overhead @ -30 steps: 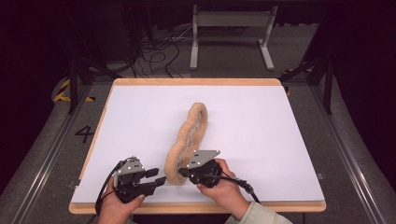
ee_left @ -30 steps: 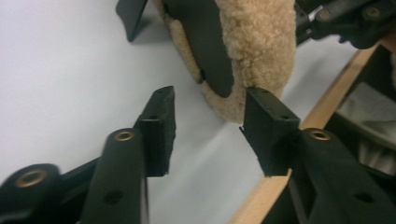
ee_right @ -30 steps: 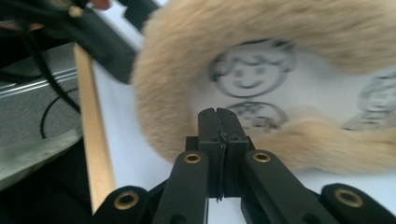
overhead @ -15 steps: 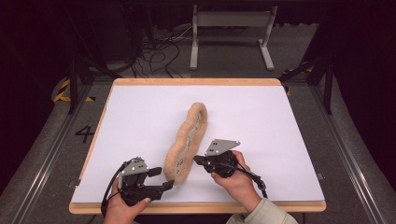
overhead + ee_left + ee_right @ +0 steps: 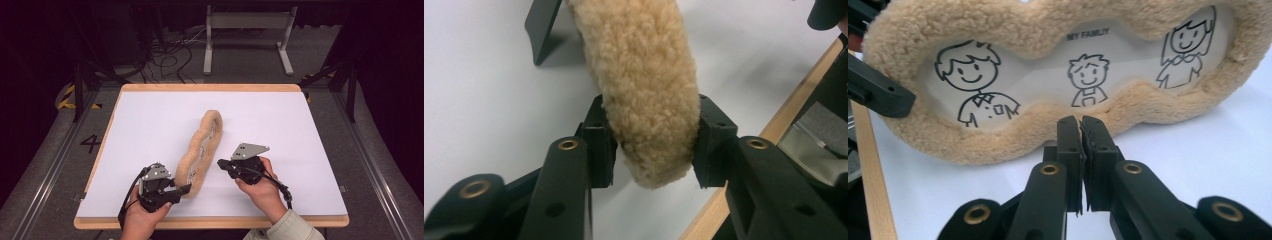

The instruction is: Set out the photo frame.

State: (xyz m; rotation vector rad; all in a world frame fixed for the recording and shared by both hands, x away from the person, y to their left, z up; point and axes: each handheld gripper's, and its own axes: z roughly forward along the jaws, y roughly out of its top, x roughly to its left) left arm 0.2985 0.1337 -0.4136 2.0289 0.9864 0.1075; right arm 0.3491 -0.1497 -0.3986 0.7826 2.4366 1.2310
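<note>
White tabletop (image 5: 150,130): a long tan fleece photo frame (image 5: 202,150) stands on edge mid-table, three cartoon people inside, "MY FAMILY" printed. Left gripper (image 5: 186,189) clamps its near end; right gripper (image 5: 1081,121) pinched together beside it, holding nothing.

The high view looks forward and down over my whole white surface (image 5: 150,120) from afar, while each camera riding my hands peers close along its own fingers at the shared fleecy frame (image 5: 200,152).
</note>
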